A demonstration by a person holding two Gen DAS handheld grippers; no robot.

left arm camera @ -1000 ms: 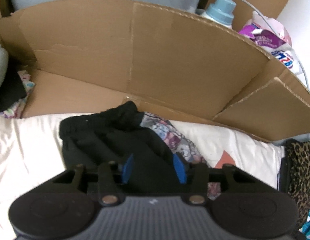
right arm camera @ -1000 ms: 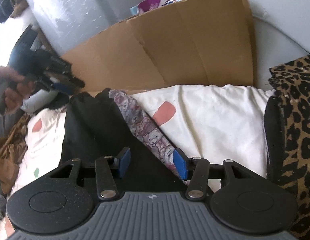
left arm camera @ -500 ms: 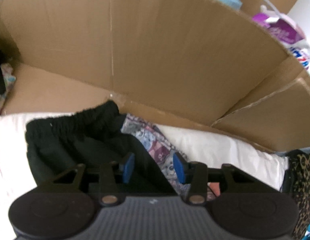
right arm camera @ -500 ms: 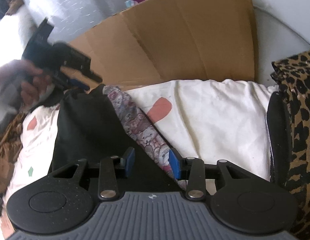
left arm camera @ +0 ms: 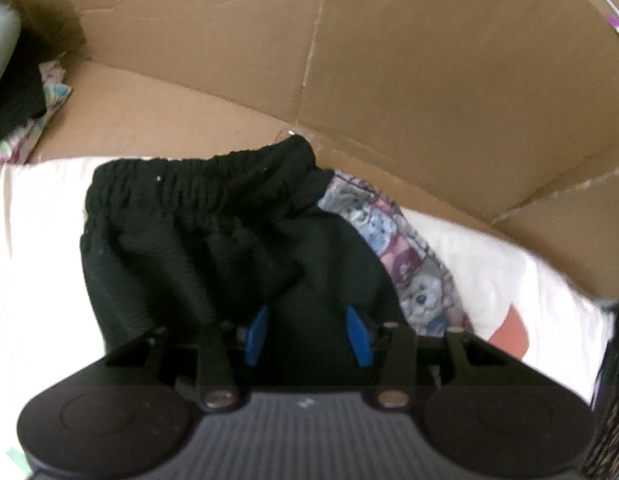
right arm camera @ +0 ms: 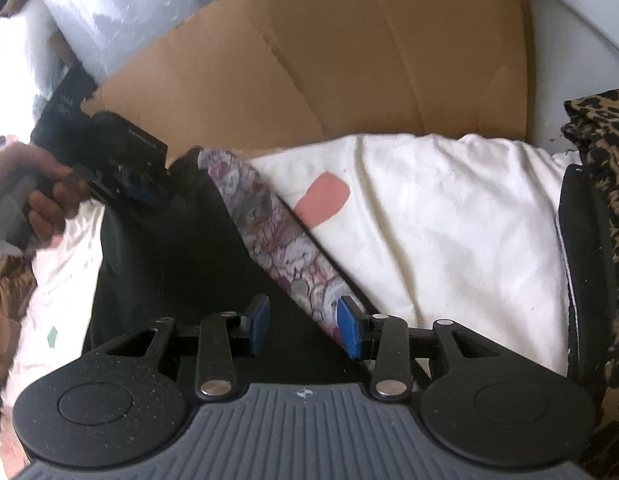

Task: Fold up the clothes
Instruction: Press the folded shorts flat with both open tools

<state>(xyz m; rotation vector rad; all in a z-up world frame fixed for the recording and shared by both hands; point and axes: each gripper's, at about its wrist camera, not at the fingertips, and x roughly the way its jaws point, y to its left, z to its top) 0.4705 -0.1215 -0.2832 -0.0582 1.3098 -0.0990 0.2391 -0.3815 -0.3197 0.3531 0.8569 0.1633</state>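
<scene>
The black shorts [left arm camera: 213, 240] lay on a white sheet [right arm camera: 449, 216], elastic waistband toward a brown cardboard sheet [left arm camera: 429, 60] that stood behind them. A strip of patterned fabric [left arm camera: 409, 264] showing cartoon bears ran along the right edge of the shorts, partly under the black cloth.

The left tool [left arm camera: 307, 332] was positioned over the shorts below the waistband. Its blue fingers [left arm camera: 256, 330] were spread, with black cloth visible in the gap between them — no fabric was pinched. In the right wrist view the same tool [right arm camera: 143, 192] appeared at the far left corner of the shorts, held by a hand [right arm camera: 41, 196].

The right tool [right arm camera: 303, 330] sat at the near end of the shorts. Its fingers [right arm camera: 351, 332] were likewise spread — one over the black cloth, the other over the patterned strip — and gripped nothing.

A leopard-print cloth [right arm camera: 605, 200] lay at the right edge of the sheet.
</scene>
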